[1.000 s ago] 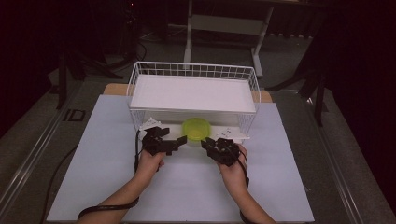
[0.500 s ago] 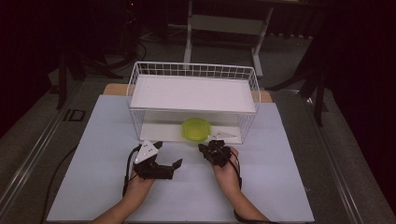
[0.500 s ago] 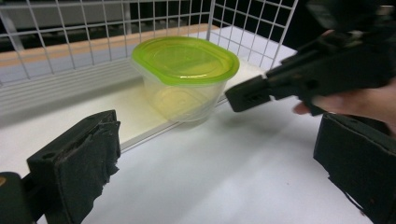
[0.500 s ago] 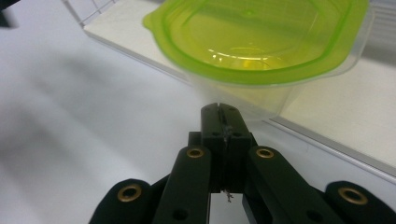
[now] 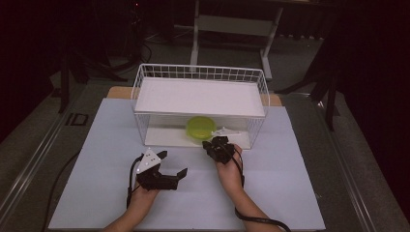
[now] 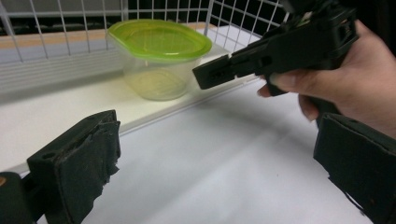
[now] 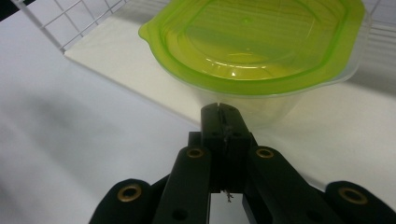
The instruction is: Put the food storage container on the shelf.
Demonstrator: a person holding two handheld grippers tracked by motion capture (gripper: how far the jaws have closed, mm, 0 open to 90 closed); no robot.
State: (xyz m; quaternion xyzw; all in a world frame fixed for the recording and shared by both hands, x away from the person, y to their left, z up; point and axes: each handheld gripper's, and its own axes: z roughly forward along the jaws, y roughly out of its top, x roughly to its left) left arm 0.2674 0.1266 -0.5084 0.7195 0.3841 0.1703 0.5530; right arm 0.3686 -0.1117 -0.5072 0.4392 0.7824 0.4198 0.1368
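A dim room, a white-covered table [image 5: 290,193], and a white wire rack [image 5: 200,104] with a lidded container on its lower shelf.

From the high view, the green-lidded container [image 5: 201,127] sits under the rack's upper shelf, near the open front edge; the right gripper [image 5: 216,146] lies just in front of it, and the left gripper [image 5: 170,169] rests farther back on the table, well apart from the rack. The right gripper view adds what the high view cannot: its jaws are pressed together with nothing between them, tips just short of the container's clear wall [image 7: 261,105]. The left gripper view shows its own jaws spread wide and empty, with the right gripper [image 6: 212,77] crossing in front of the container [image 6: 159,56].
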